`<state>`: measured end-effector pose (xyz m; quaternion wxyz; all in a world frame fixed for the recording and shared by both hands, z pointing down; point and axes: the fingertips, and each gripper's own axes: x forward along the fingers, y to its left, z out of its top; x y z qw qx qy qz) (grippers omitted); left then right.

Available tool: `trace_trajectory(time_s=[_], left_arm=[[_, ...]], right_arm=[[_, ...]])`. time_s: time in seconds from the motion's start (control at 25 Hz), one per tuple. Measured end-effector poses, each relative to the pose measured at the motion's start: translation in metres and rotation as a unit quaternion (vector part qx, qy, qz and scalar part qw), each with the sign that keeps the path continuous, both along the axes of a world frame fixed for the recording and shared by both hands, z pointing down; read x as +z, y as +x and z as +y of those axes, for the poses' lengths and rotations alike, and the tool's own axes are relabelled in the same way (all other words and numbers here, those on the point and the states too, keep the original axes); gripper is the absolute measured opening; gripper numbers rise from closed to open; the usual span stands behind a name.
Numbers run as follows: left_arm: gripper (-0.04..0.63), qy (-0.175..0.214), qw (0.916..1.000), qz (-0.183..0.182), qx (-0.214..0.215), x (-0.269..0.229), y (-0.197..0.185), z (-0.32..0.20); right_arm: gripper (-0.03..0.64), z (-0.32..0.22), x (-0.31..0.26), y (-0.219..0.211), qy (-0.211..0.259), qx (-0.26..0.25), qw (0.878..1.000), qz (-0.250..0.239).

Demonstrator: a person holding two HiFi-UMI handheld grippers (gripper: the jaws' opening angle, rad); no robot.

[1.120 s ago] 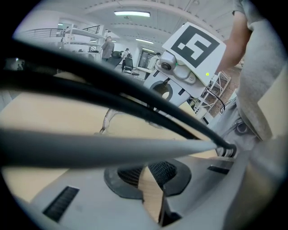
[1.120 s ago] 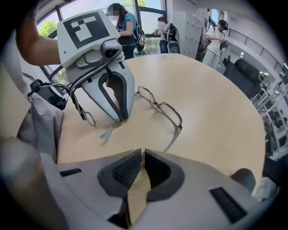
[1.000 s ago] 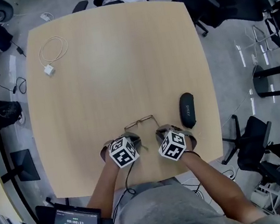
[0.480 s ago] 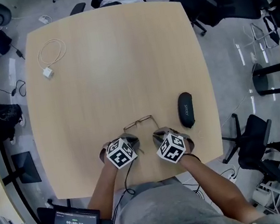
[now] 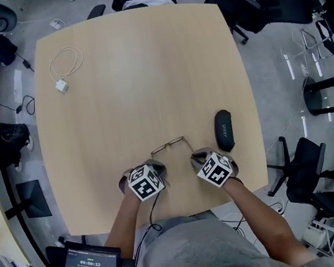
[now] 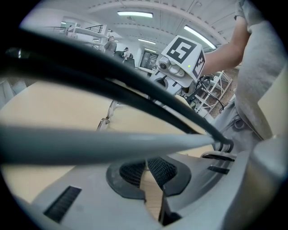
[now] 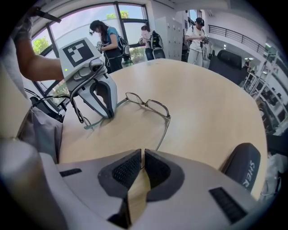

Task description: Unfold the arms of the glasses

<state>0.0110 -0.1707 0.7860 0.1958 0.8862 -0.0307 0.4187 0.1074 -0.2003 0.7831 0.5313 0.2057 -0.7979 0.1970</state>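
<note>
Thin metal-framed glasses [image 5: 169,144] lie on the wooden table [image 5: 138,71], lenses away from me. My left gripper [image 5: 154,164] is shut on the arm at the frame's left end. In the right gripper view the left gripper [image 7: 109,114] has that arm's teal tip sticking out beside it. The other arm [image 7: 163,131] runs straight from the glasses [image 7: 148,106] to my right gripper [image 7: 143,155]. Its tip goes in behind the nearly closed pads. In the left gripper view that arm is a blurred bar [image 6: 90,146] across the left gripper [image 6: 146,170].
A black glasses case [image 5: 224,130] lies just right of my right gripper [image 5: 199,154]. A white cable with a charger [image 5: 63,67] sits at the table's far left. Office chairs [image 5: 247,4] ring the table. The near table edge is close behind both grippers.
My right gripper has moved a little to the right, away from the left one, and the arm on that side now stands out from the frame. The left gripper has stayed put.
</note>
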Motion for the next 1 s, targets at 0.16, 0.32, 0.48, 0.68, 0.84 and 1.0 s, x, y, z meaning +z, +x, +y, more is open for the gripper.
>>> trace_trajectory(time_s=[0.16,0.32,0.48,0.68,0.84,1.0], left_arm=[[0.009,0.008,1.0000,0.006,0.002,-0.004,-0.005,-0.001],[0.009,0.026,0.9988,0.039,-0.013,-0.032,-0.003,0.001],[0.009,0.048,0.9958,0.073,-0.027,-0.070,-0.006,0.003],[0.009,0.100,0.9850,0.117,-0.078,-0.134,-0.016,0.000],[0.009,0.142,0.9598,0.187,-0.154,-0.200,-0.023,0.000],[0.008,0.185,0.9231,0.252,-0.224,-0.263,-0.027,0.014]], right_arm=[[0.029,-0.002,0.002,-0.001,-0.002,0.015,1.000,0.000],[0.028,-0.004,-0.024,-0.002,0.027,0.038,0.998,-0.030],[0.029,-0.005,-0.059,-0.006,0.064,0.050,0.995,-0.066],[0.029,-0.005,-0.126,-0.006,0.119,0.074,0.984,-0.115],[0.028,0.006,-0.187,-0.002,0.164,0.085,0.968,-0.172],[0.028,0.029,-0.244,0.014,0.213,0.075,0.953,-0.202]])
